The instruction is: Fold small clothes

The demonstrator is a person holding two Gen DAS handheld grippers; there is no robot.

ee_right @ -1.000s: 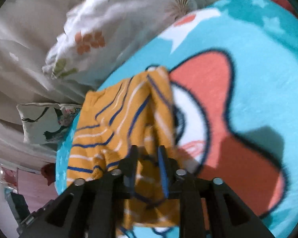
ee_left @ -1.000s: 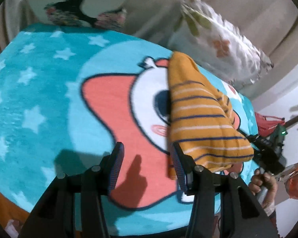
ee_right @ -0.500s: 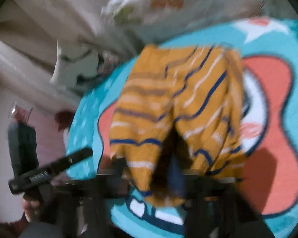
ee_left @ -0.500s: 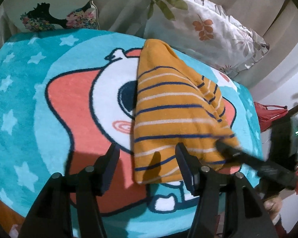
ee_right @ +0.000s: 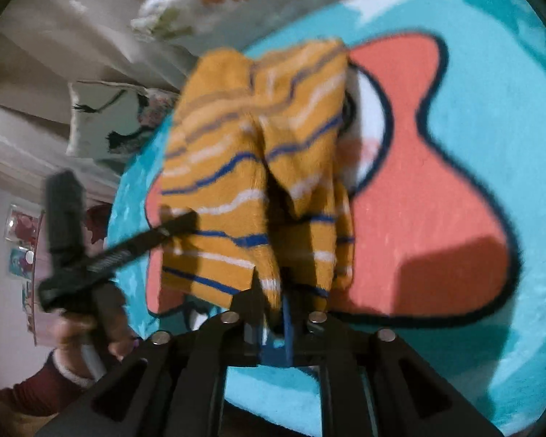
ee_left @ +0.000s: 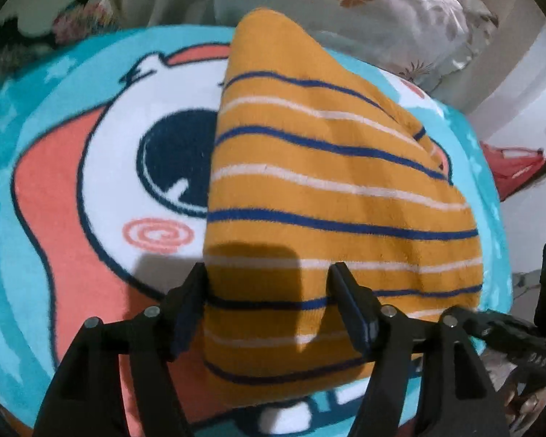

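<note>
A small orange garment point(ee_left: 331, 189) with blue and white stripes lies on a turquoise cartoon blanket point(ee_left: 72, 189). My left gripper point(ee_left: 273, 306) is open, its two fingers straddling the garment's near left corner just above the cloth. My right gripper point(ee_right: 271, 309) is shut on the garment's near edge point(ee_right: 273, 287) and holds it bunched and lifted. The garment point(ee_right: 258, 167) is blurred in the right wrist view. The left gripper's tool and the hand holding it point(ee_right: 91, 255) show at the left of that view.
Floral pillows point(ee_left: 382, 11) lie at the blanket's far edge against a pale curtain. Another pillow point(ee_right: 116, 120) shows in the right wrist view. A red bag point(ee_left: 513, 167) sits off the bed at the right.
My left gripper has moved right and forward over the garment's near corner, staying open. My right gripper keeps its hold and has swung the near edge round.
</note>
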